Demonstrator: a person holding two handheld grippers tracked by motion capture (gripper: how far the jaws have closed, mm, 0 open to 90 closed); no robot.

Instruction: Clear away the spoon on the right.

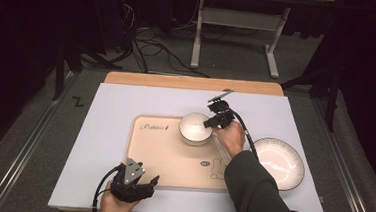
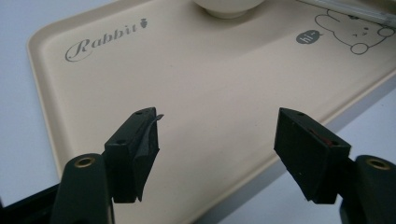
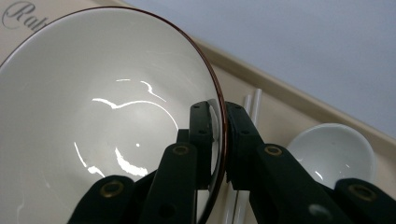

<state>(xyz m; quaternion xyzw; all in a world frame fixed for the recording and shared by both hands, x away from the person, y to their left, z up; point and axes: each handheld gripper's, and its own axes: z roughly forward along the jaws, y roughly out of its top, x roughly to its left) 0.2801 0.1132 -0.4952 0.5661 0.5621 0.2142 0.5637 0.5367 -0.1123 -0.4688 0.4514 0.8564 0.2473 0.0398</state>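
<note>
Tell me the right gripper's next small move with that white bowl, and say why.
Probably lower it gently until it sits flat, then open the jaws. The right gripper is clamped on the rim of the glossy white ceramic bowl with a dark rim, one jaw inside and one outside. The bowl is over the beige rabbit-print plastic tray, and the right gripper view shows it tilted, so letting go now could tip it.

Tray: "Rabbit" in script; "hi~" bubble.

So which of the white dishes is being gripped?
The bowl on the beige tray; the right tool pinches its rim. The ridged plate sits untouched beside the tray.
</note>
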